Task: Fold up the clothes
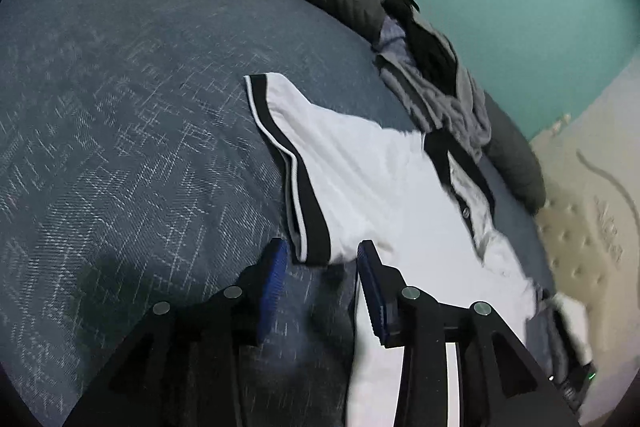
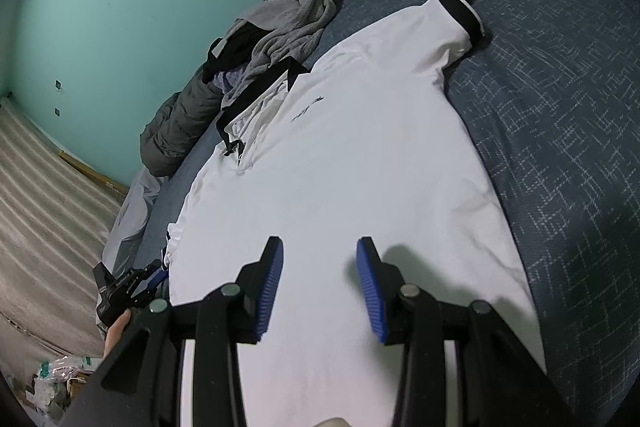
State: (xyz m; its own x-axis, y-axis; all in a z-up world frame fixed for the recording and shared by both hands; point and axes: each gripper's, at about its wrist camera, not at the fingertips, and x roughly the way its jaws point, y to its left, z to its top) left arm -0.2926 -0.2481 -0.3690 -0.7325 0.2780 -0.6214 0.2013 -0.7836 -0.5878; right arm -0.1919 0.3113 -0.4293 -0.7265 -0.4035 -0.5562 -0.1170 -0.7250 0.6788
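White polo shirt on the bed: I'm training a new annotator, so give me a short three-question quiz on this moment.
1. True or false: the white polo shirt lies spread on the blue bedspread.
2. What colour trims the sleeve cuff? A) red B) black with a white stripe C) green
3. Fill in: the right hand-held gripper hovers over the shirt with its jaws ____.

Key: 1 true; 2 B; 3 open. The left hand-held gripper is open too, beside the cuff. A grey garment pile lies past the collar.
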